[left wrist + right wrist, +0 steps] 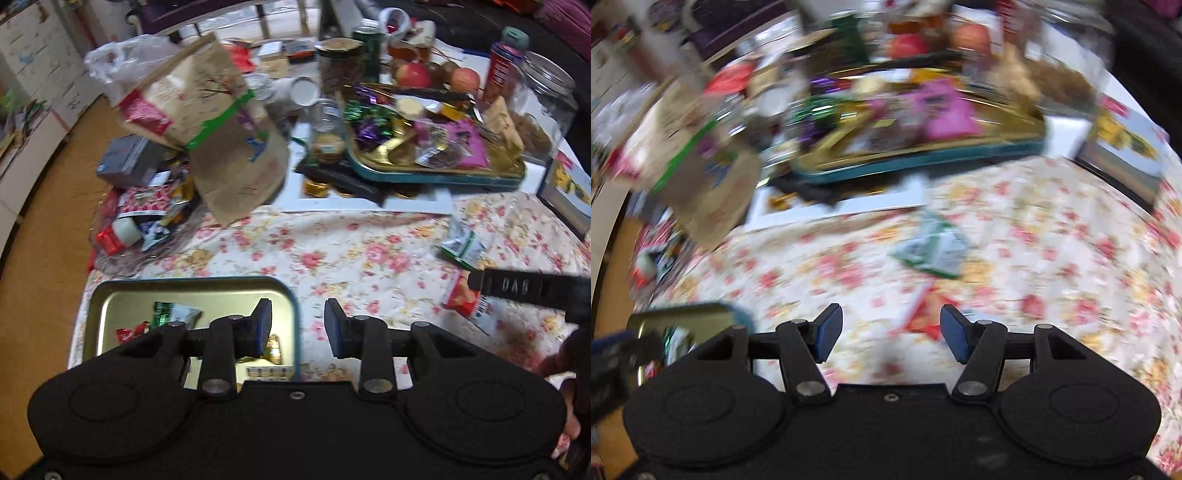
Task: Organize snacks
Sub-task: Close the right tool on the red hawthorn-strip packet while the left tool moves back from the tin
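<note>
Clutter fills the far half of the floral tablecloth (369,254): a heaped snack tray (436,173) with sweets and a pink packet, apples (413,74), jars, and a tall paper bag (221,129) leaning at far left. Nearer, a shallow tin (110,295) at near left holds a few wrapped sweets. The left gripper (297,326) hovers at the tin's right edge, jaws apart with nothing between them. A green-and-white packet (934,247) and a red packet (923,317) lie loose on the cloth; the right gripper (892,334) hangs just over the red one, jaws apart, holding nothing. That view is blurred.
</note>
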`<state>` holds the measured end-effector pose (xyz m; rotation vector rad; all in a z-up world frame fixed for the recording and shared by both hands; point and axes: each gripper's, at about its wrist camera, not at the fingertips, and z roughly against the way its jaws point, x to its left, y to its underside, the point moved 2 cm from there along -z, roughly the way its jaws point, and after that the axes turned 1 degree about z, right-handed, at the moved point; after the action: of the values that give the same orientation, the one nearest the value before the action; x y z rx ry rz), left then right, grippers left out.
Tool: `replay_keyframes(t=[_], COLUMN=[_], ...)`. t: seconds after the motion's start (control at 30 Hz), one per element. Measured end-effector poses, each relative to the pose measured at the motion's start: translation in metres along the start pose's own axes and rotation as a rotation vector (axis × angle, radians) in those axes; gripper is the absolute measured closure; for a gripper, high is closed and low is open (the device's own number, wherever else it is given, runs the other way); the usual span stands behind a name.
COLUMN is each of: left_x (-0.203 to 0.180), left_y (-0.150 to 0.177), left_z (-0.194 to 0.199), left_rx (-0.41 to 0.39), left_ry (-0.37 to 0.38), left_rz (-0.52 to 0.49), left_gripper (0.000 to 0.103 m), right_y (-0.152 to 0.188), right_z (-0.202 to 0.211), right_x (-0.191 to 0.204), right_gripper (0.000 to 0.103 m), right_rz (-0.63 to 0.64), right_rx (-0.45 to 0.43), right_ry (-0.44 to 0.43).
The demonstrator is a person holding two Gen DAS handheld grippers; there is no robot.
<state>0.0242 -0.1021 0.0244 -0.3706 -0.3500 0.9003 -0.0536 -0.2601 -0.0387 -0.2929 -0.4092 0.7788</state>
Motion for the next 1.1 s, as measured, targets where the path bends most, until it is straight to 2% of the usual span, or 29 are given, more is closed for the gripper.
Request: replay_keyframes(t=[0.17,0.27,0.4,0.53,0.73,0.83,0.9,0.97,1.03,1.1], left_x=[-0.025,-0.032,-0.033,-0.025,-0.013,-0.01,-0.01,-0.012,-0.016,-0.021], left_y=[0.001,0.002,0.003,0.003,0.002,0.002,0.001,-0.001,-0.003,-0.005], left_z=[-0.007,-0.011,-0.014,-0.016,-0.017,-0.016,-0.015,-0.013,-0.013,-0.014], left_rx=[0.056,0.092,0.132,0.153,0.162,0.167,0.168,0.166,0.162,0.159], left_ry=[0.069,0.087,0.112,0.122,0.135,0.153,0.162,0.165,0.167,0.168], left_rz=[-0.033,-0.034,-0.016,0.014,0.047,0.055,0.061,0.066,0.072,0.074], left_gripper=[0.061,0.061,0.061,0.061,0.061,0.061,0.061,0.061,0.061,0.061], right_y=[-0.006,-0.004,0.001,0.006,0.016,0.021,0.025,0.028,0.031,0.034], right_z=[-0.011,-0.022,-0.035,-0.046,-0.069,-0.079,-0.078,-0.077,-0.074,-0.069], right_x=[-0.049,-0.059,-0.045,-0.016,0.007,0.003,0.0,0.001,0.001,-0.001], right_gripper=[0.041,0.041,0.041,0.041,0.041,0.037,0.037,0.043,0.061,0.061], right_rz=[-0.121,-0.11,-0.002,0.182,0.434,0.464,0.465,0.482,0.496,0.503], right_rx=[0.026,0.052,0.065,0.07,0.051,0.041,0.02,0.032,0.045,0.071], right_ry=[0.043,0.059,0.028,-0.002,0.035,0.036,0.036,0.041,0.034,0.039])
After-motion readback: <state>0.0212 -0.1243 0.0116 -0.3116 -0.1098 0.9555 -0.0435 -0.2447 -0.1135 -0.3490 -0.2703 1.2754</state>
